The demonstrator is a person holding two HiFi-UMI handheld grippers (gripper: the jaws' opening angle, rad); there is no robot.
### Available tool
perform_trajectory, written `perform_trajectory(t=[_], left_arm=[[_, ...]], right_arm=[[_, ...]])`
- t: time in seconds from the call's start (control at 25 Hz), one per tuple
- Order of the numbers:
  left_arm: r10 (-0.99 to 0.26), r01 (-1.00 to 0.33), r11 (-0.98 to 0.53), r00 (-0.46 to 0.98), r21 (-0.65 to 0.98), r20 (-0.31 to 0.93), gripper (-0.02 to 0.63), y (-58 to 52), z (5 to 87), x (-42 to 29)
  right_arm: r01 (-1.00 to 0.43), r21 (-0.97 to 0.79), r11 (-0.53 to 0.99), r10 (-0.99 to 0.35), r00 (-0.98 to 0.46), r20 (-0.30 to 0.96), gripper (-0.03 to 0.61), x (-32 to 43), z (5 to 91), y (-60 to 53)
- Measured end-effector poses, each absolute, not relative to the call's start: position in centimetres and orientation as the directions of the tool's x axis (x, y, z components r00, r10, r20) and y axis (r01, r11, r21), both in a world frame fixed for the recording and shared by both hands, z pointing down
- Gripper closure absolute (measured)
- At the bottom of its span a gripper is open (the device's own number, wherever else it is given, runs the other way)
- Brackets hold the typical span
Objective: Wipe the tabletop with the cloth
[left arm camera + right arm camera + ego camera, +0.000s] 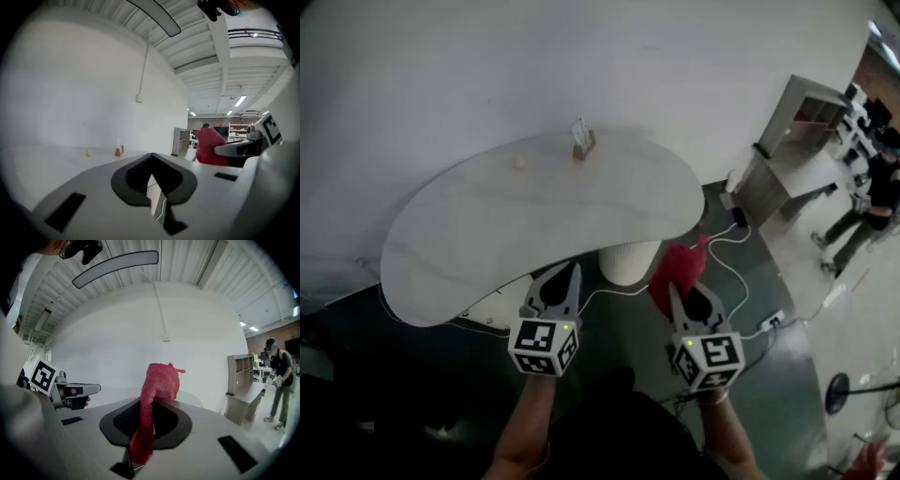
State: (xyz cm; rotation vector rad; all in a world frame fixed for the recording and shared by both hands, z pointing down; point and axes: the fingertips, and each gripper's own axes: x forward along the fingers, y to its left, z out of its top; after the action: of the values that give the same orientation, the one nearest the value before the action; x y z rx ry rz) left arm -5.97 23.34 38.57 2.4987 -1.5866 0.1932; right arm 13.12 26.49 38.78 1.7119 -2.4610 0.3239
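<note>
A red cloth (677,272) bunches up out of my right gripper (675,287), whose jaws are shut on it; in the right gripper view the cloth (157,394) runs between the jaws and stands above their tips. My left gripper (573,270) is shut with nothing in it, its tips over the near edge of the white kidney-shaped tabletop (487,234). In the left gripper view the left gripper (152,156) points across the tabletop (56,157), with the cloth (209,147) off to the right. The right gripper hangs beside the table, off its right end.
A small wooden card stand (582,142) and a small pale lump (519,163) sit near the table's far edge. The white pedestal (629,260) stands under the table. Cables (741,281) trail on the floor. A grey shelf unit (792,141) and a person (862,211) stand right.
</note>
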Motion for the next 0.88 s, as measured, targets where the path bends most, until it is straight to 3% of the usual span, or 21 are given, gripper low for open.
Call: perform_trajectory(t=[0.88], left_arm=[[-0.893, -0.919, -0.392, 0.392, 0.046, 0.219, 0.612, 21.0, 38.3, -2.5]], right_arm=[[-0.899, -0.15, 0.413, -0.887, -0.434, 0.16, 0.532, 16.3, 37.8, 24.1]])
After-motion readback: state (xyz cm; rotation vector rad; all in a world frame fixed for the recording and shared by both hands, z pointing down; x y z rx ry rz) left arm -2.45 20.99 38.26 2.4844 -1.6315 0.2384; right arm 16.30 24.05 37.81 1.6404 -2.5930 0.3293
